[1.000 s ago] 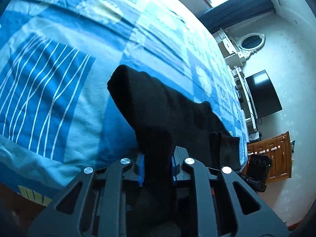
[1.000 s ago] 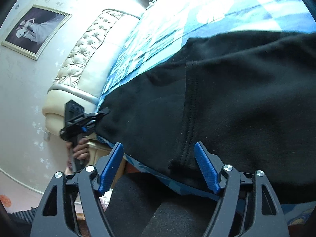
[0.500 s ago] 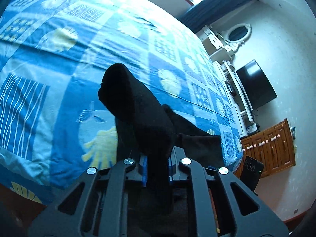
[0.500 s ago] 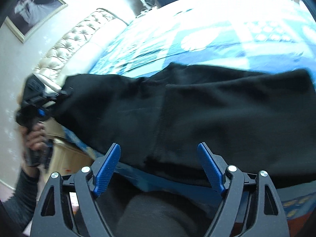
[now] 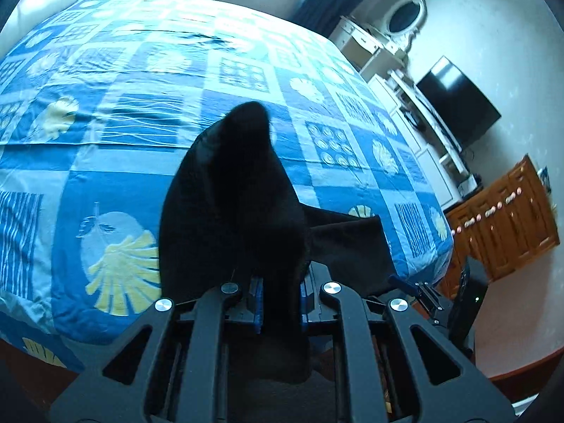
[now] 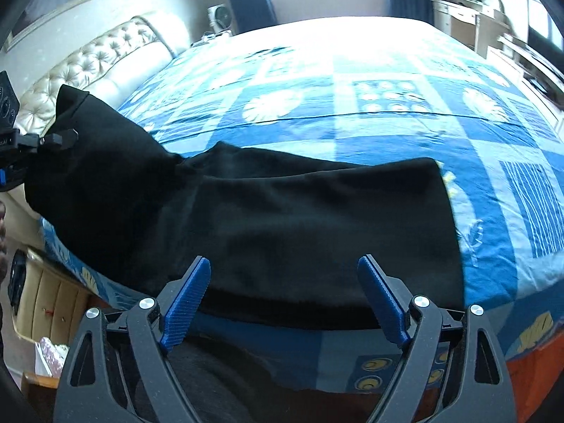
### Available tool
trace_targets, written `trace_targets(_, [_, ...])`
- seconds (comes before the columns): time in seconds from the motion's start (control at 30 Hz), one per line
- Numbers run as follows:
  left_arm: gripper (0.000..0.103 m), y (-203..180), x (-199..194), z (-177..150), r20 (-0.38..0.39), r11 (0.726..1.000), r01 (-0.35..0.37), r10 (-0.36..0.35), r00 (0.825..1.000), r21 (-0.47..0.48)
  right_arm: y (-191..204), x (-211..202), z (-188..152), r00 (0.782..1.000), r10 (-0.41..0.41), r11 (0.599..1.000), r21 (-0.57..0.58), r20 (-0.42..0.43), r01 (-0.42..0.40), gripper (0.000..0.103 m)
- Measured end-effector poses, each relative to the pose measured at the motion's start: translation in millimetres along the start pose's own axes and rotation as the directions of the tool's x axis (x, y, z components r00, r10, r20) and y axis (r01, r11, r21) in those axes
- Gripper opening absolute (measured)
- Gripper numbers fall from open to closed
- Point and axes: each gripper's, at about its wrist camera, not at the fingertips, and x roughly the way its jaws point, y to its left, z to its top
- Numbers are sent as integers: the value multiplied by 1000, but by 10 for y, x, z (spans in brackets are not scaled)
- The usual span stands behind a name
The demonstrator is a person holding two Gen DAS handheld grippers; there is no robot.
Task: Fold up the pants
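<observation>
Left gripper jaws pinching a bunched fold of the black pants, lifted off the blue patterned bed; right gripper jaws spread, still opening, empty, pants lying just ahead.

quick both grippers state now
left gripper: shut on the black pants, lifting one end.
right gripper: jaws opening, nothing gripped.
</observation>
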Motion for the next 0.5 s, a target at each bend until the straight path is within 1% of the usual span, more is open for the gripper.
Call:
trace_targets(0.2, [13, -503, 390, -67, -47, 998, -16, 19, 999, 68, -227, -87, -38, 1000, -1, 999, 49, 25, 0, 85])
trace_targets(0.37, [13, -859, 695, -146, -71, 990, -41, 51, 996, 136, -381, -169, -83, 998, -27, 997, 70, 52, 24, 85])
trace_targets(0.5, [13, -1075, 958, -214, -94, 983, -52, 69, 993, 174, -536, -192, -117, 997, -56, 995, 92, 62, 50, 85])
